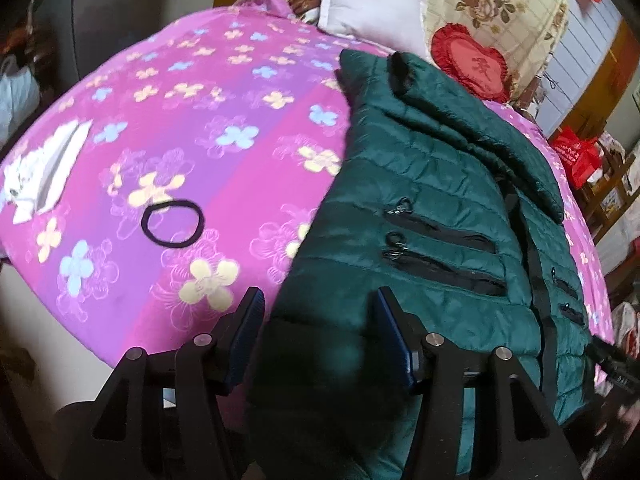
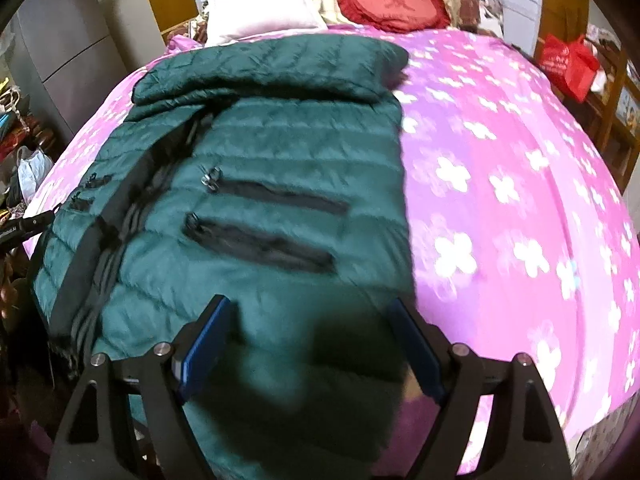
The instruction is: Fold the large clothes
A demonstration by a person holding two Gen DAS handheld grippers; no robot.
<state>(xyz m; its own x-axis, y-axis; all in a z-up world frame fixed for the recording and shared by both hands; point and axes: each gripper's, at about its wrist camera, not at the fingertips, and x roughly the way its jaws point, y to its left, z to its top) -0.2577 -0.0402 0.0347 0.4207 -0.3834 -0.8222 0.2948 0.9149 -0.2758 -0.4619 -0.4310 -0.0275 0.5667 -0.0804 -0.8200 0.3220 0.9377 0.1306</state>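
Note:
A dark green quilted puffer jacket lies on a pink flowered bedspread, front up, with two black zip pockets and a sleeve folded across its top. It also shows in the right wrist view. My left gripper is open, its blue pads on either side of the jacket's near left hem corner. My right gripper is open, its pads on either side of the jacket's near right hem edge. Whether the pads touch the fabric is unclear.
A black hair tie and a white cloth lie on the bedspread to the left. A white pillow and a red heart cushion sit at the head. A red bag stands right of the bed.

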